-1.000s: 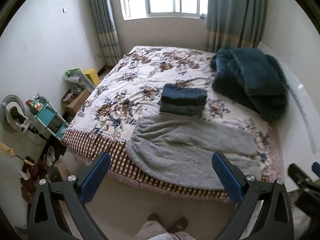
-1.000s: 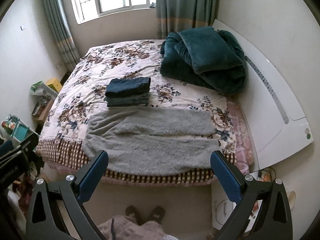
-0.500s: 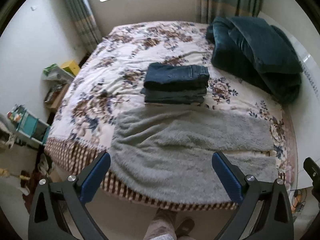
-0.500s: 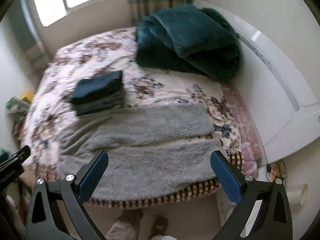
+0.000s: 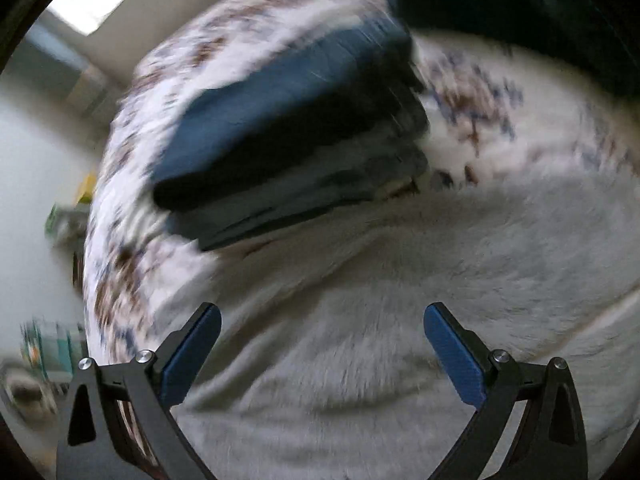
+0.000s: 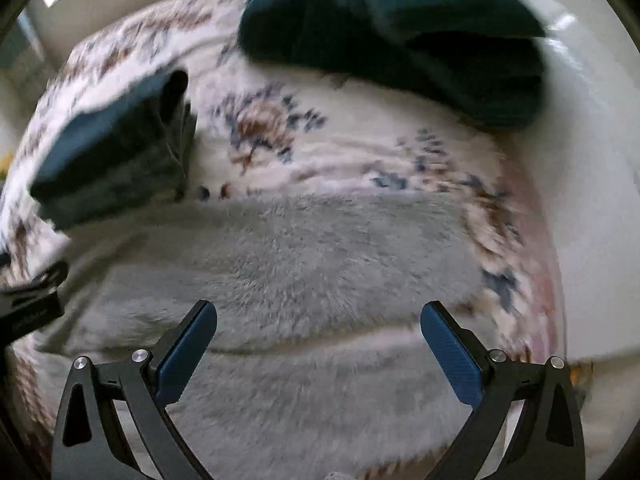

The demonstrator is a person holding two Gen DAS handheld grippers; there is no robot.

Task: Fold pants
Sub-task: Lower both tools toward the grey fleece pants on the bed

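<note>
Both frames motion-blurred: left gripper [image 5: 322,322] and right gripper [image 6: 319,320] spread wide, holding nothing, above grey fleece pants [image 6: 288,264] flat on floral bedspread [image 6: 340,136], folded jeans stack [image 5: 288,120] at 11 o'clock.

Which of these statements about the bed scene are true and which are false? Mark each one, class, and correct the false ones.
1. The grey fleece pants lie spread flat on the floral bedspread. True.
2. The left tool is shut on the pants. False: its jaws stand wide apart with nothing between them.
3. A stack of folded dark blue clothes sits on the bed beyond the grey pants. True.
4. The teal blanket is draped over the grey pants. False: it lies bunched further back, apart from them.
5. The right tool is open above the pants. True.
</note>
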